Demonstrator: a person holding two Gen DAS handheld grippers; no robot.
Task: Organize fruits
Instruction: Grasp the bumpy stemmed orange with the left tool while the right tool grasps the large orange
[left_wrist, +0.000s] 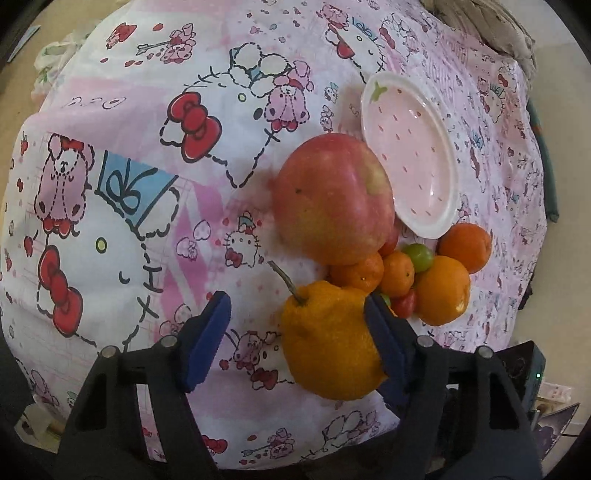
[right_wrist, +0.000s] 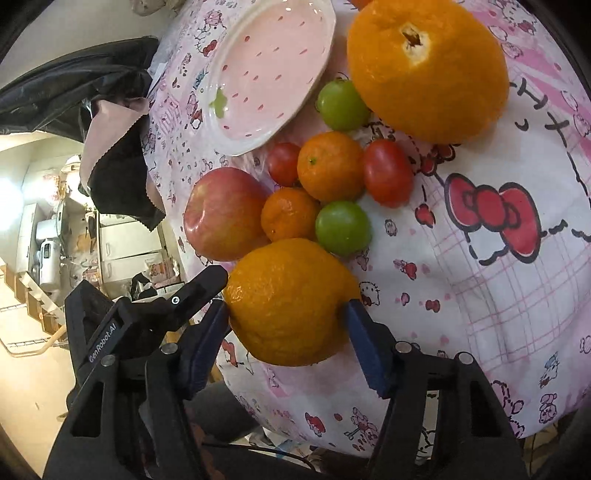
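Note:
A bumpy orange with a stem (left_wrist: 328, 347) lies at the near edge of the fruit pile. My left gripper (left_wrist: 297, 301) is open around it: the right pad touches the fruit and the left pad stands apart. My right gripper (right_wrist: 286, 305) is shut on the same bumpy orange (right_wrist: 291, 302), a pad on each side. One of the left gripper's fingers (right_wrist: 199, 288) shows beside it. Behind lie a red apple (left_wrist: 332, 199), small mandarins (right_wrist: 330, 166), green fruits (right_wrist: 343, 227), red tomatoes (right_wrist: 388, 173) and a large orange (right_wrist: 428, 70). A pink strawberry-shaped plate (left_wrist: 410, 147) holds nothing.
A pink cartoon-print cloth (left_wrist: 147, 184) covers the table. A black bag (right_wrist: 74, 85) lies at the table's edge near the plate, and a grey bundle (left_wrist: 498, 29) lies at the far corner. Past the table edge the floor and shelves (right_wrist: 44, 240) show.

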